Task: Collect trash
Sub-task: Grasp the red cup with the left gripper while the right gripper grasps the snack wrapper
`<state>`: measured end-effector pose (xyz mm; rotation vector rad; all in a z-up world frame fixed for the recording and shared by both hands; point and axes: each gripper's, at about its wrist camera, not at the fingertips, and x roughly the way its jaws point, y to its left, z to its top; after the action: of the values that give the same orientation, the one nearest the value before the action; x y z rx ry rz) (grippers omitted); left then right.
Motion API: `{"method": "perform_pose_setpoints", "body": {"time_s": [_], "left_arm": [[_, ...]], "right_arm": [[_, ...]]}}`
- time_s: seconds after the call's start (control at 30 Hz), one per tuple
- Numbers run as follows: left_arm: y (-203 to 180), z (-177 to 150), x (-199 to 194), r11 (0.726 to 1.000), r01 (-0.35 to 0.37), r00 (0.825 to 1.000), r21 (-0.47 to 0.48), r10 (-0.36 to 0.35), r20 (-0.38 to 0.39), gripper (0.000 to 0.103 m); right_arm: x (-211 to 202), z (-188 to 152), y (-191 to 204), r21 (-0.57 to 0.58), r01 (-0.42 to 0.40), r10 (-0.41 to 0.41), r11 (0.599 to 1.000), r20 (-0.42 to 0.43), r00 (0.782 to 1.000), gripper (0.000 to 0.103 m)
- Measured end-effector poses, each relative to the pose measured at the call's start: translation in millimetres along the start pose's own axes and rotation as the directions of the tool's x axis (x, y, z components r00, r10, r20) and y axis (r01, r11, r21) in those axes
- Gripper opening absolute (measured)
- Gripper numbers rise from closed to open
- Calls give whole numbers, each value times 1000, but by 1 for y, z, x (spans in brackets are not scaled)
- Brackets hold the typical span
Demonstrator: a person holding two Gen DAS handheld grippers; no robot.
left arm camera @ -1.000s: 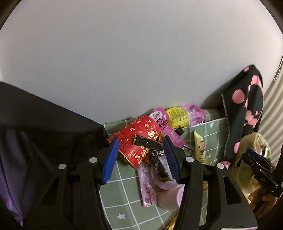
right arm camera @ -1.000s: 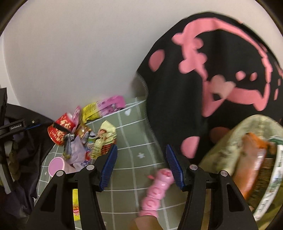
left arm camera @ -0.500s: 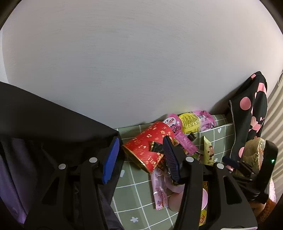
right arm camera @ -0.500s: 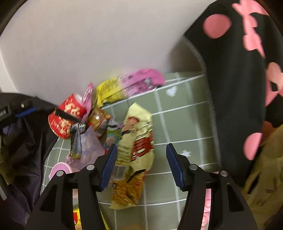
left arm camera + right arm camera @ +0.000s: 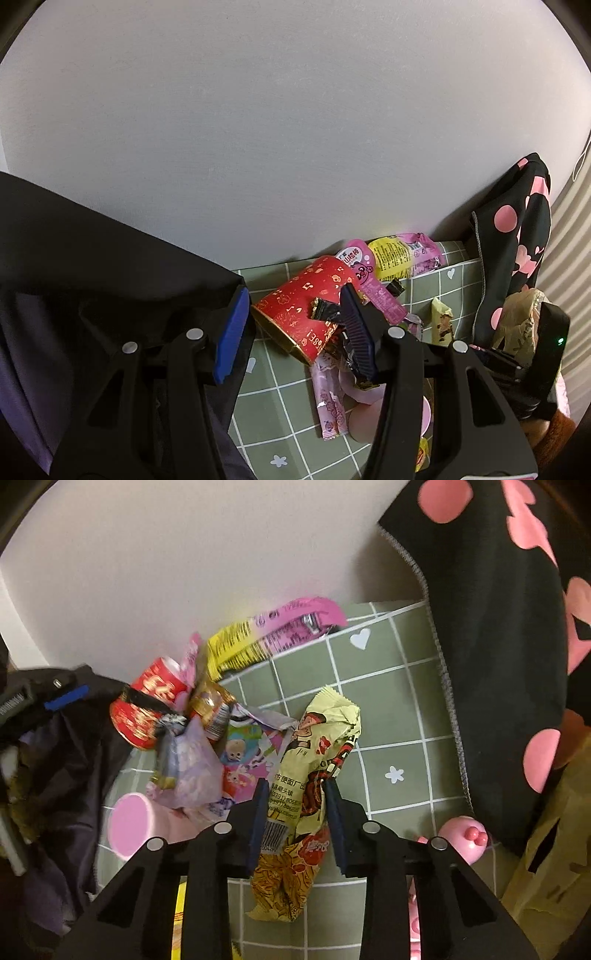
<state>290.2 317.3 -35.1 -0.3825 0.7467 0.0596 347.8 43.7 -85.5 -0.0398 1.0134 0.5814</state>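
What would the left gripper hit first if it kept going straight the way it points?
Most likely the red cup, lying on its side between the open fingers of the left gripper and just ahead. A dark wrapper lies on it by the right finger and may touch first; depth is unclear.

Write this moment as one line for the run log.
left tongs: open, empty | right tongs: closing around pale yellow noodle snack packet | surface: green grid tablecloth

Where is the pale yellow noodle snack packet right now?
In the right wrist view, the pale yellow snack packet lies on the green checked mat, between the right gripper fingers, just right of the wrapper pile.
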Motion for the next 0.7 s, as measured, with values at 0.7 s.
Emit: {"method": "perform_pose_setpoints", "body": {"time_s": [0.7], "left_arm": [[2,-16,19,990,28,998,-137,-36,-56,49]], "right_arm": [[-70,-17,-40,32,64,-67,997,116,991,26]]}}
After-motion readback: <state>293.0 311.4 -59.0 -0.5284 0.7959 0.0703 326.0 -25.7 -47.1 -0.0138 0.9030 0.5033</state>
